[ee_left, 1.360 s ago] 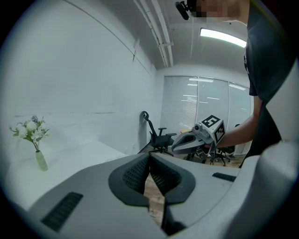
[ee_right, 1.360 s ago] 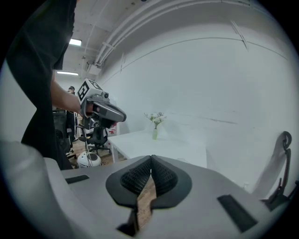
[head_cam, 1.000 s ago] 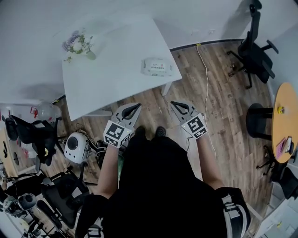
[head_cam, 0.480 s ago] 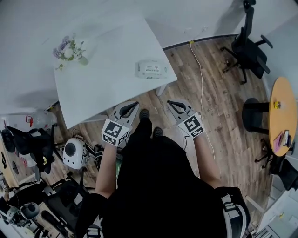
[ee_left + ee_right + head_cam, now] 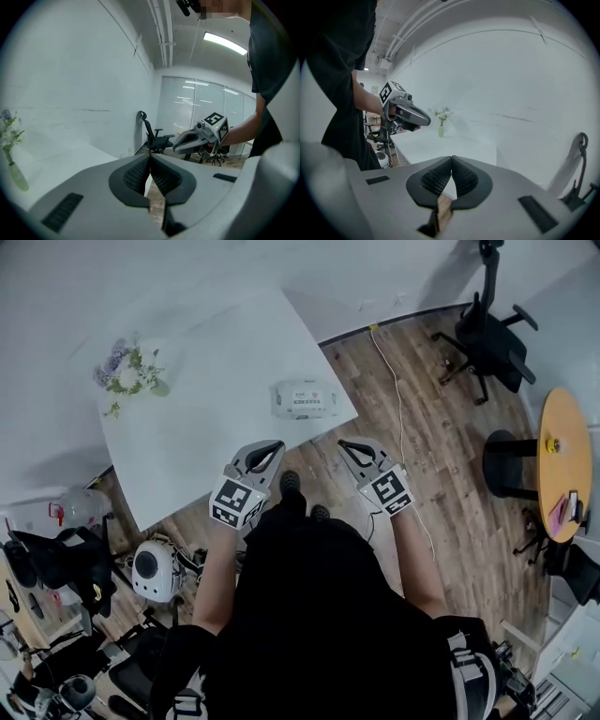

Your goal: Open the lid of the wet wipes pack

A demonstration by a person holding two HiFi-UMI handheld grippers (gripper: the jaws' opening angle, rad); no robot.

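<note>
Wet wipes pack point(image 5: 304, 398) lies lid-shut near the worktop point(image 5: 206, 352) edge; left tool point(image 5: 270, 448) and right tool point(image 5: 349, 446) hover apart from it, each pressed together, empty.

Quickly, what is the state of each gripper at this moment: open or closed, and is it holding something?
Left gripper: closed, grey jaws together, holding nothing.
Right gripper: closed, grey jaws together, holding nothing.

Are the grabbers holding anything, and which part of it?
Nothing is held. The left gripper and right gripper are shut and empty; the wet wipes pack lies on the table.
</note>
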